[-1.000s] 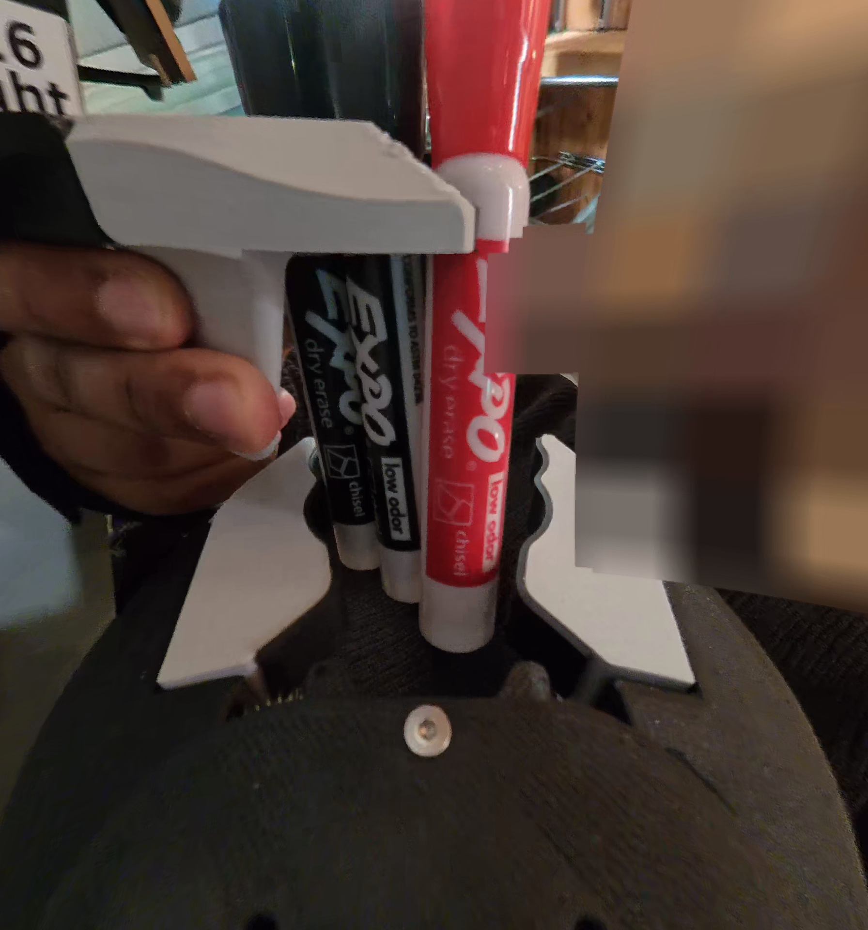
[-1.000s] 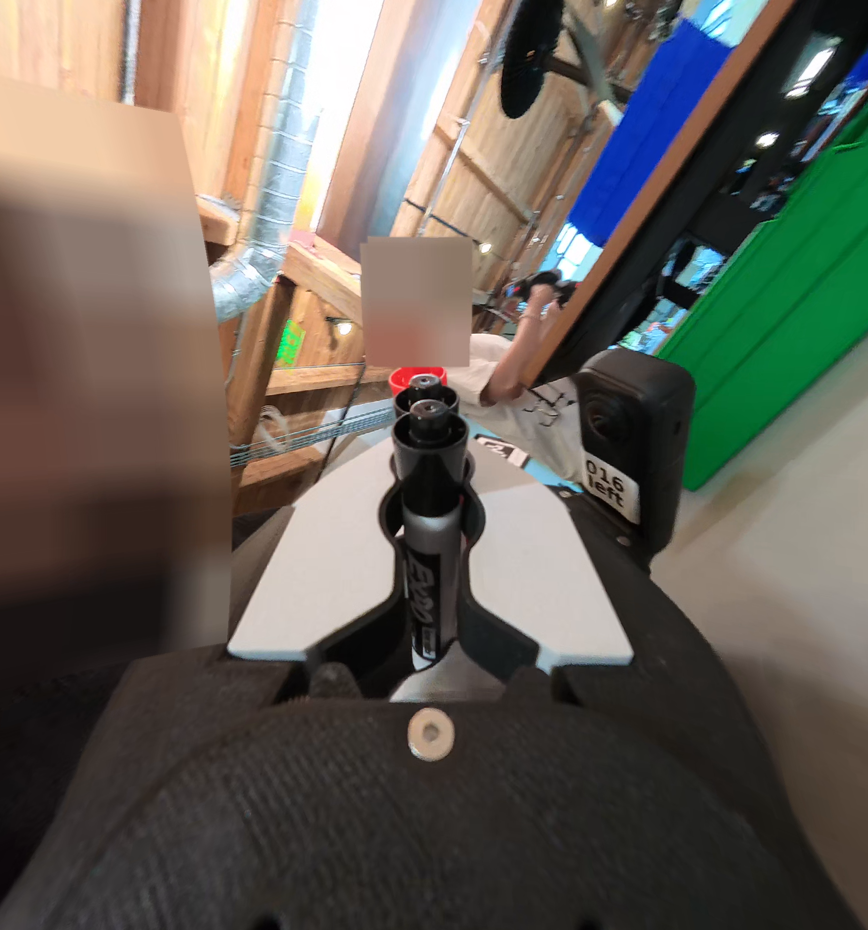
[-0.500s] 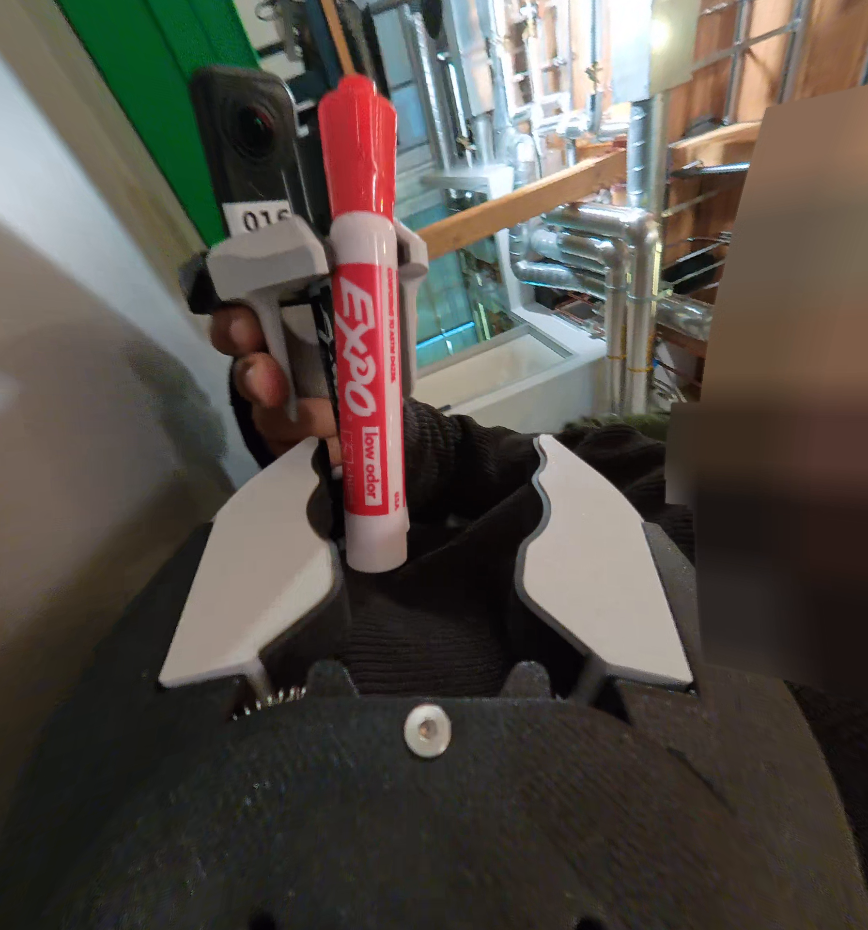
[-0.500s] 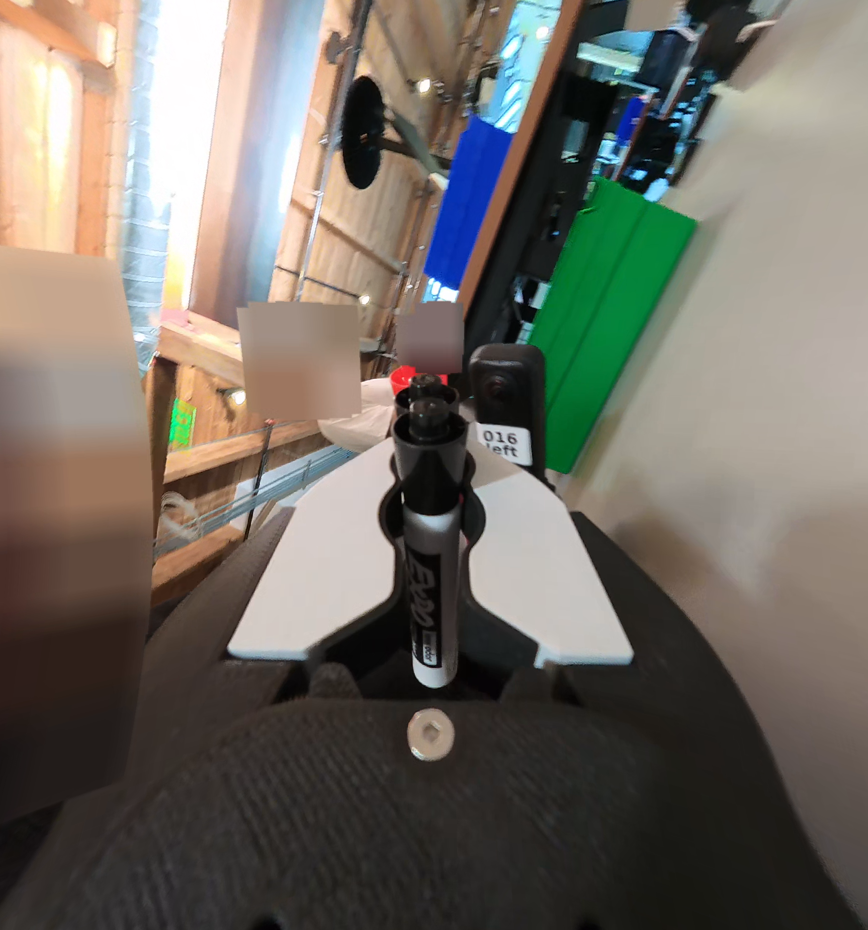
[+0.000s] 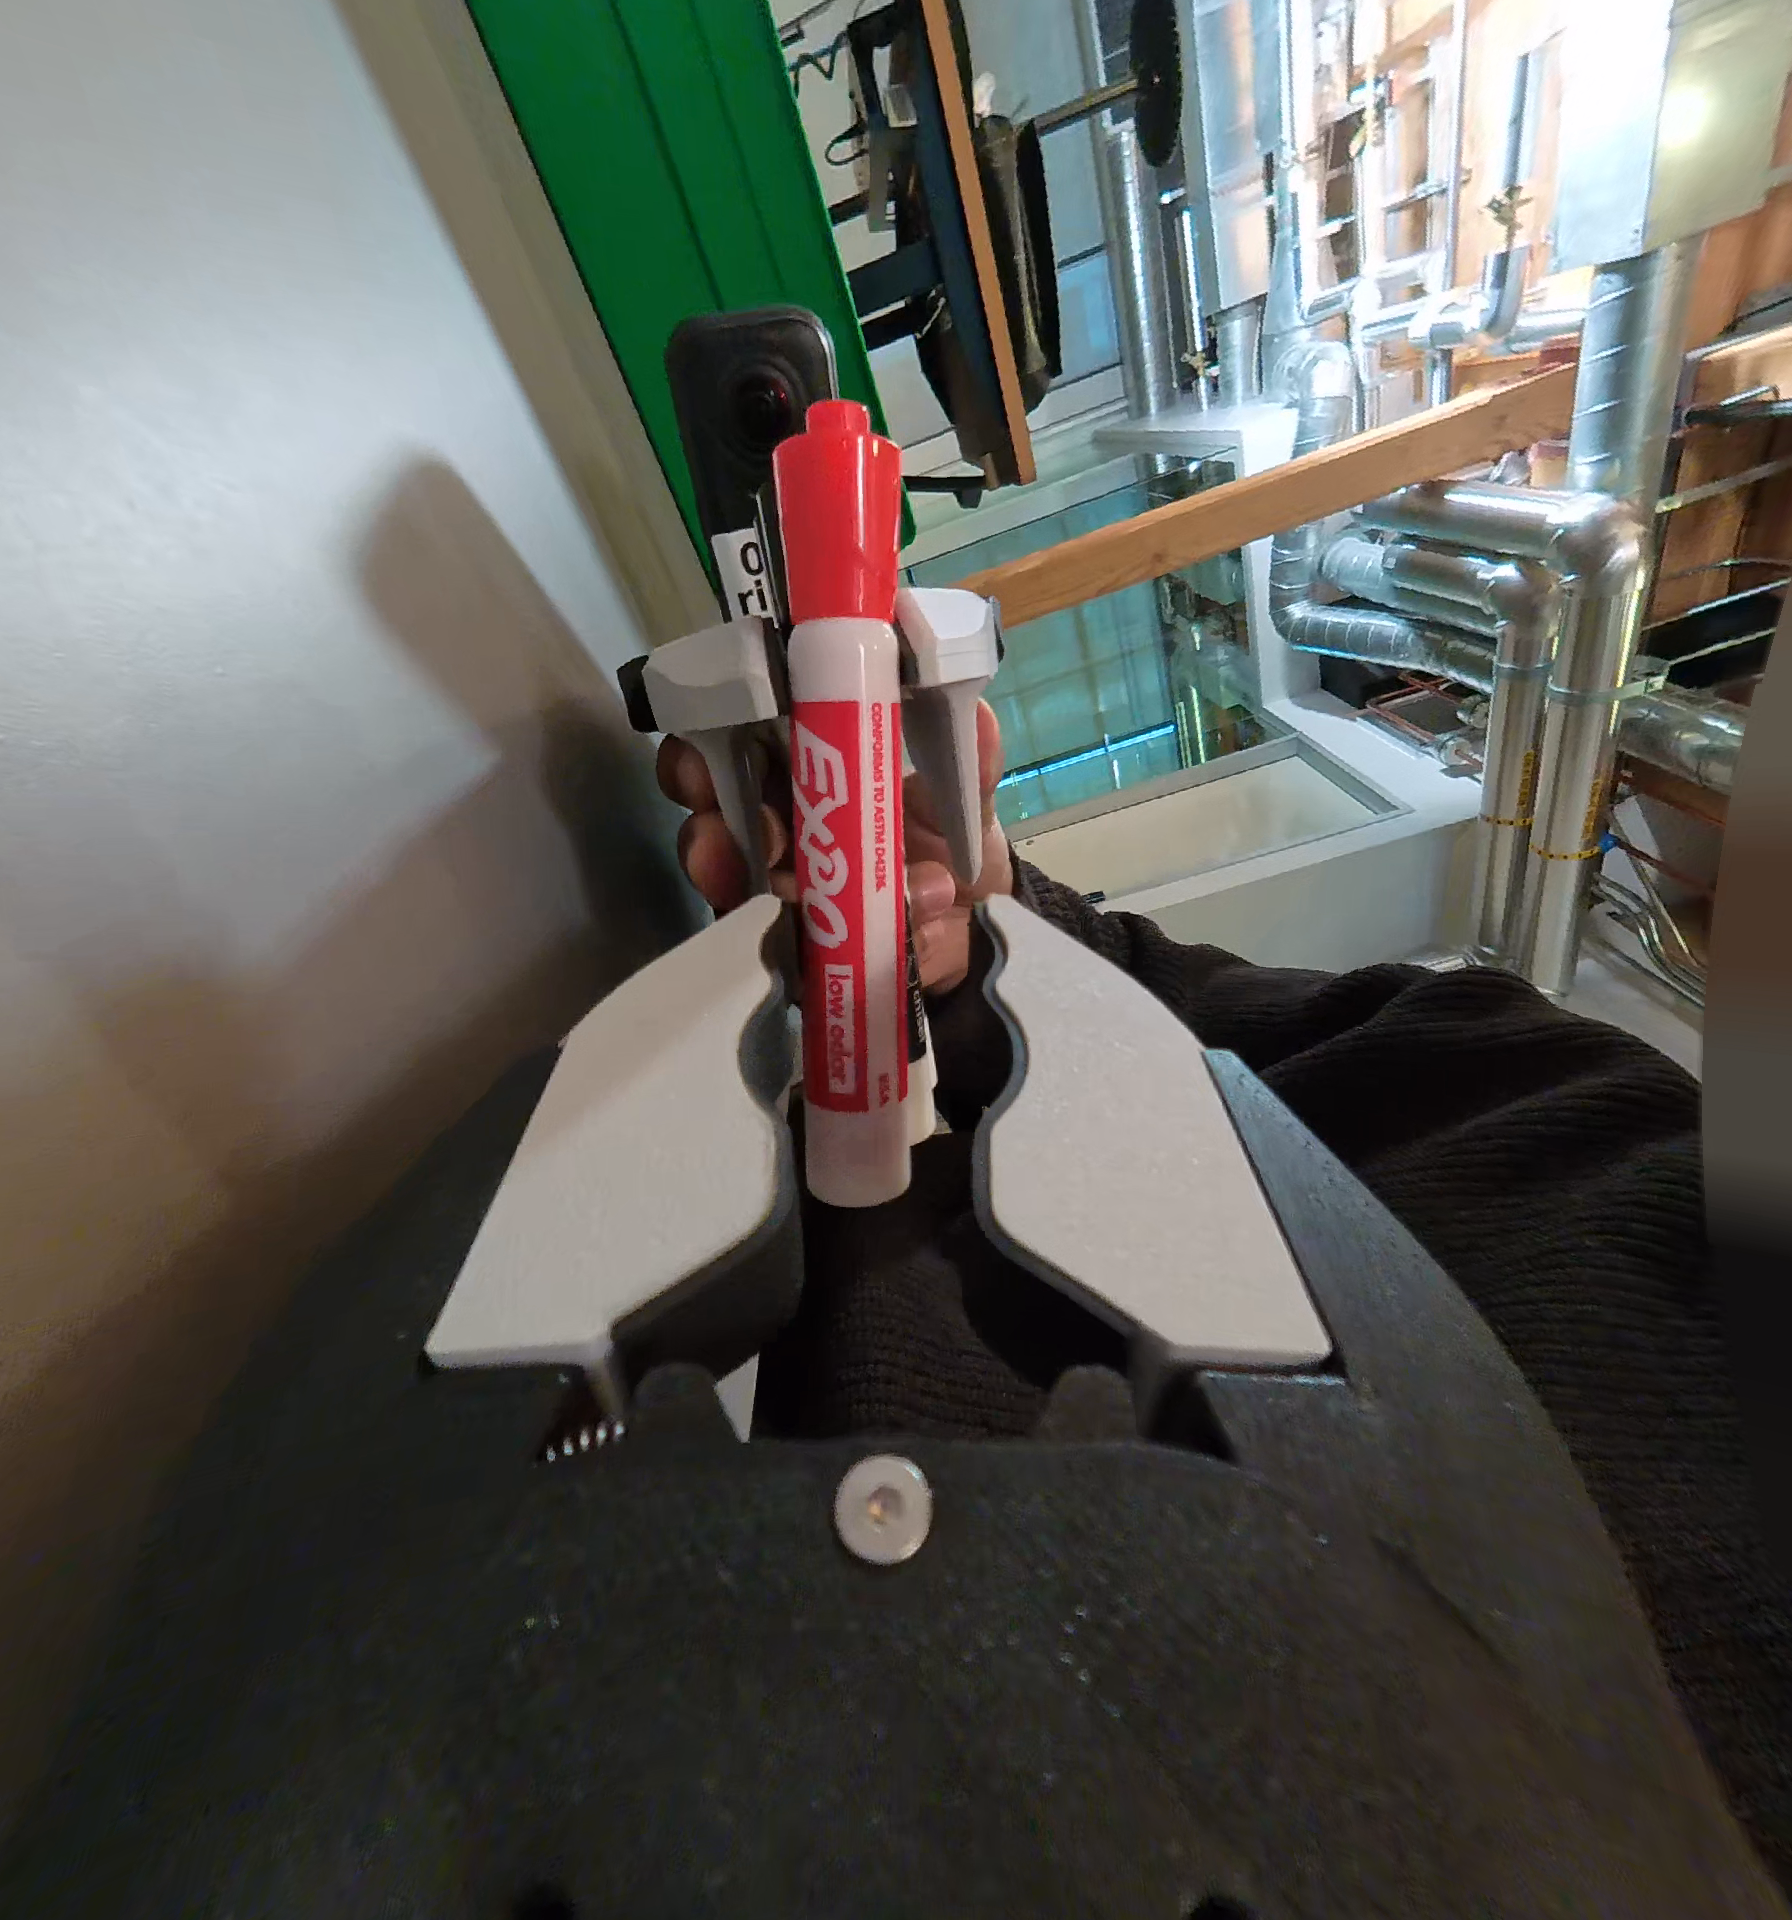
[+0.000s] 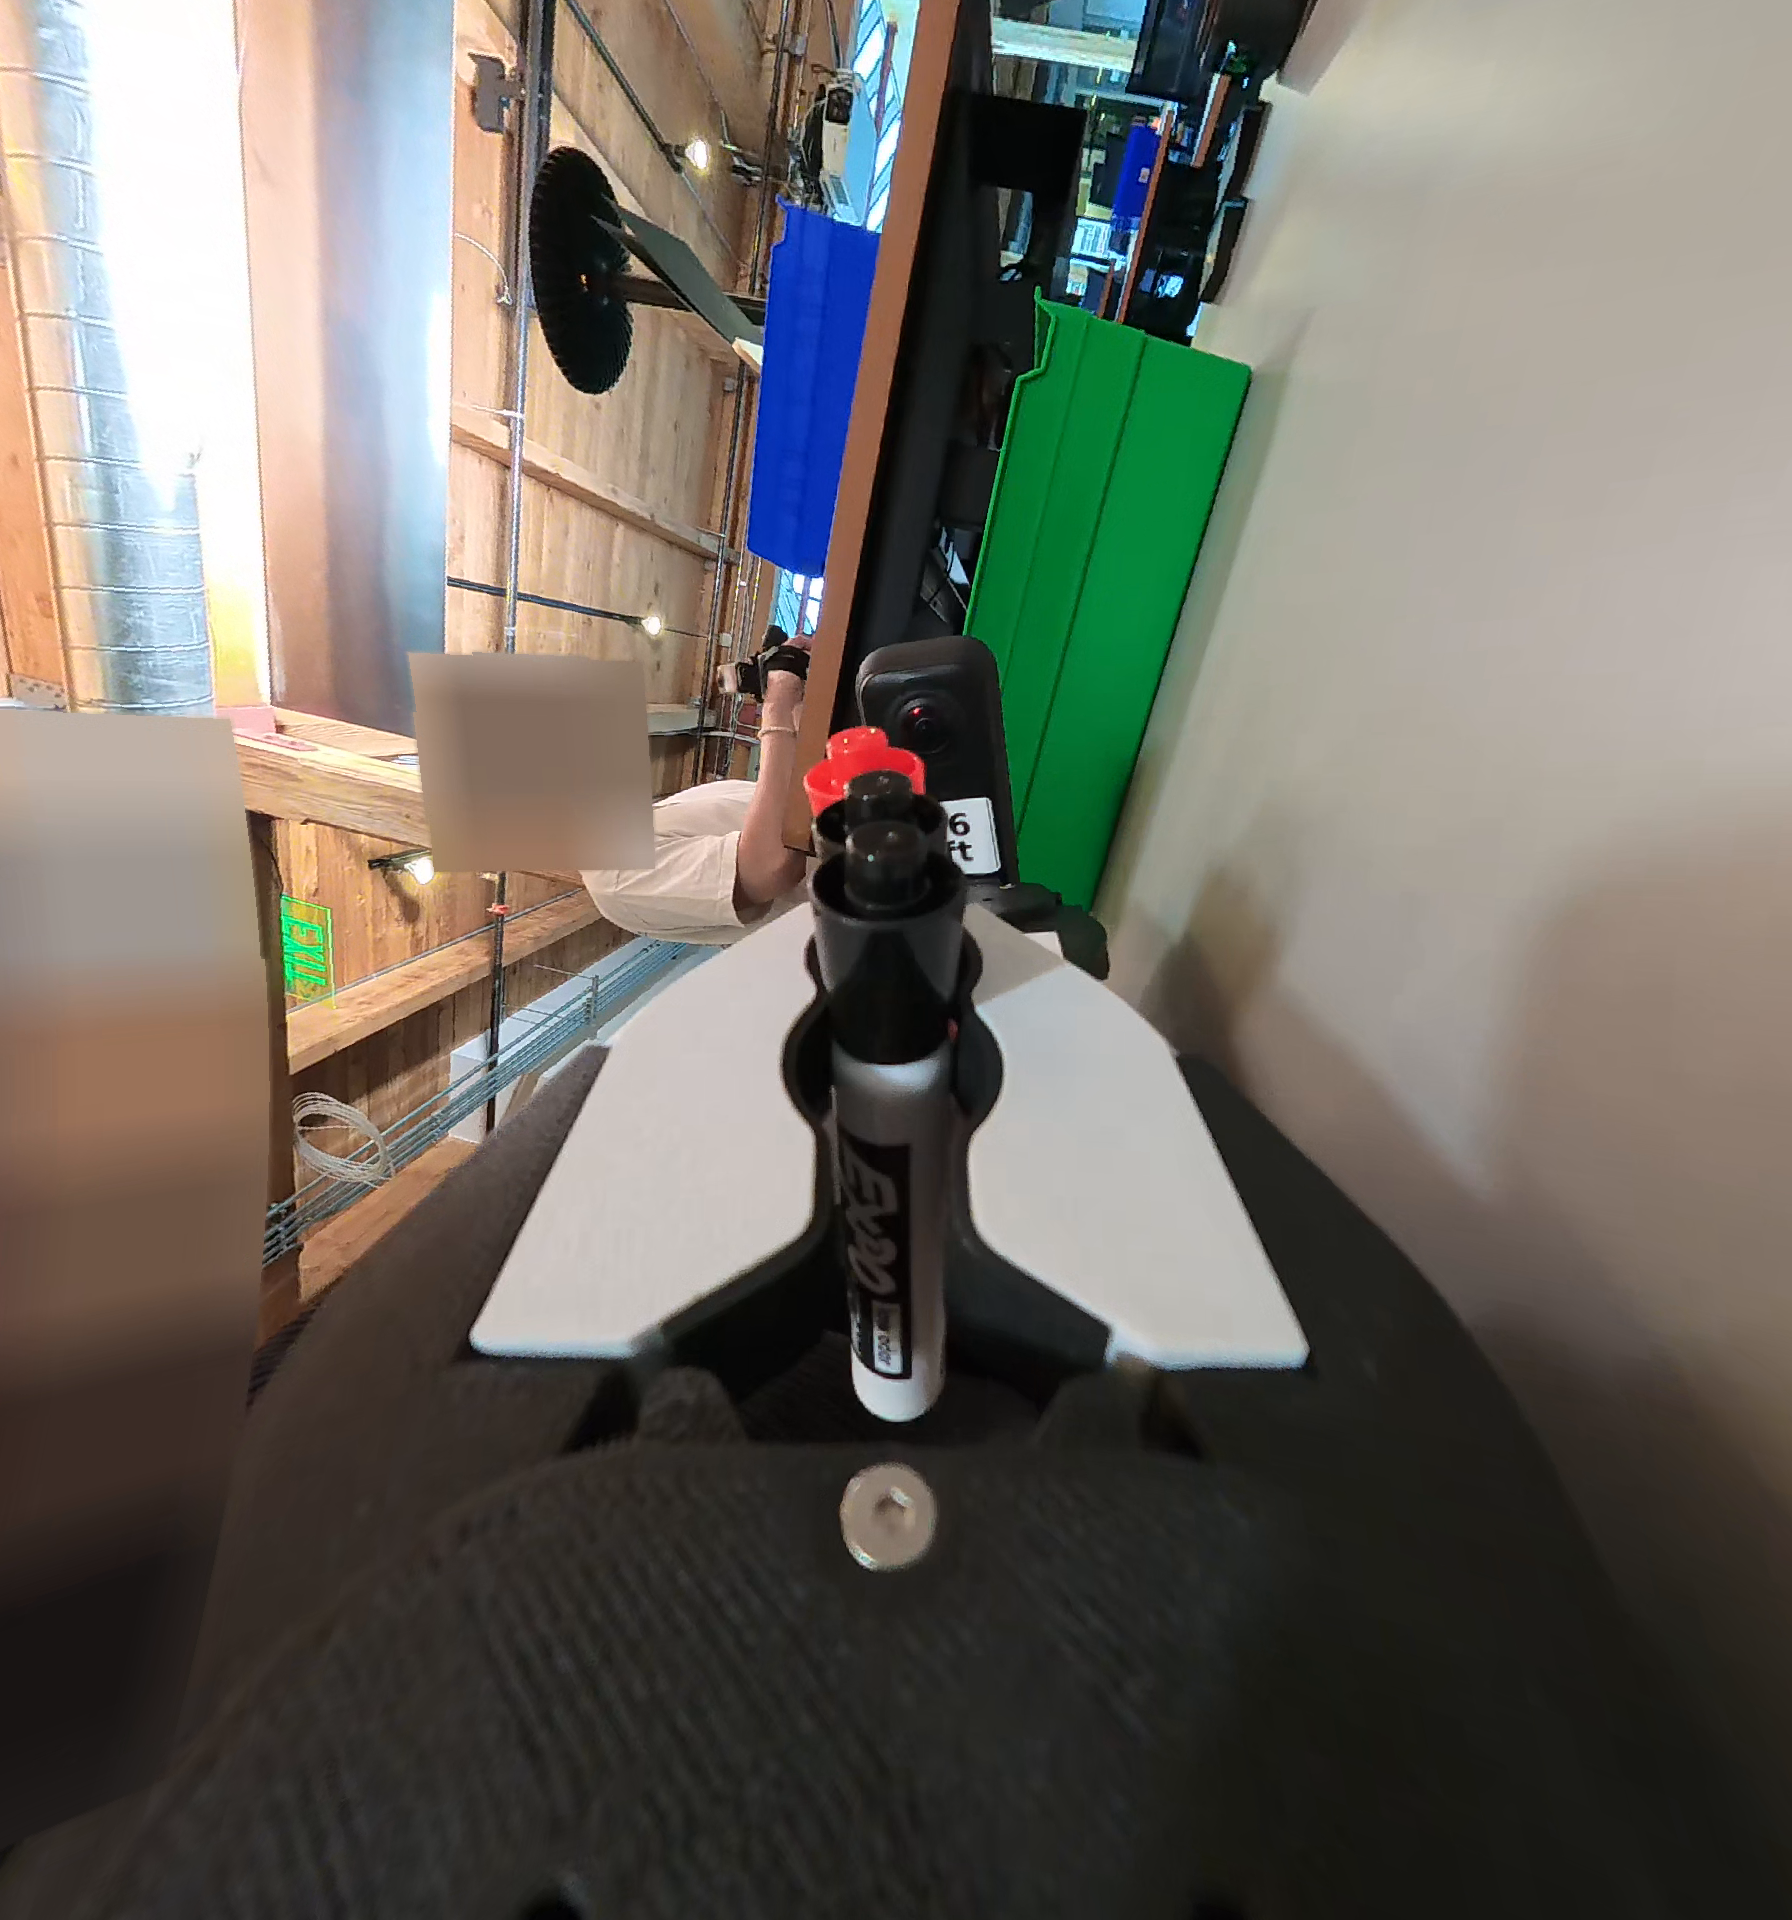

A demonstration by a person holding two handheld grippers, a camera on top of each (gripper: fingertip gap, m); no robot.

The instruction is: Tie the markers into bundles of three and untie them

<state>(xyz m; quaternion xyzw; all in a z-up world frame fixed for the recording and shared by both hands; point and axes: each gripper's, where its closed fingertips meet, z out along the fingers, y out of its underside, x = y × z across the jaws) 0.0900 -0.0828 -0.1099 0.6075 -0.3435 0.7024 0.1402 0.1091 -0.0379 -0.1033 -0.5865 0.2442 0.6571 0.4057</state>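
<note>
The right gripper (image 6: 887, 1023) is closed tight around three markers held as one bunch; in the right wrist view its two white fingers (image 6: 700, 1174) press in from either side, and the nearest black marker (image 6: 887, 1195) sits in the notch between them, its white butt end reaching back almost to the gripper's black body. Past that one, the cap of a second black marker (image 6: 884, 798) and the top of the red marker (image 6: 850, 769) stand in a row straight ahead. The left gripper (image 5: 884, 997) stands wide open, its jaws spread well apart and holding nothing. In the left wrist view the bunch hangs upright in the gap between those open fingers (image 5: 653, 1153), with the red marker (image 5: 850, 894) in front and nearer the left finger; its lower end sits level with the finger notches, but whether it touches the finger I cannot tell. A black marker (image 5: 918, 1023) peeps out just behind the red one. Higher up, the right gripper (image 5: 824, 675) clamps the bunch just under the red cap, with the person's hand (image 5: 949, 883) wrapped round its handle and a dark knitted sleeve (image 5: 1391, 1122) trailing to the right. A small black camera (image 5: 746, 416) stands behind the bunch. Farther out are a green panel (image 5: 684, 208), a pale wall (image 5: 196, 416), silver pipes (image 5: 1557, 935) and a wooden rail (image 5: 1287, 499).
</note>
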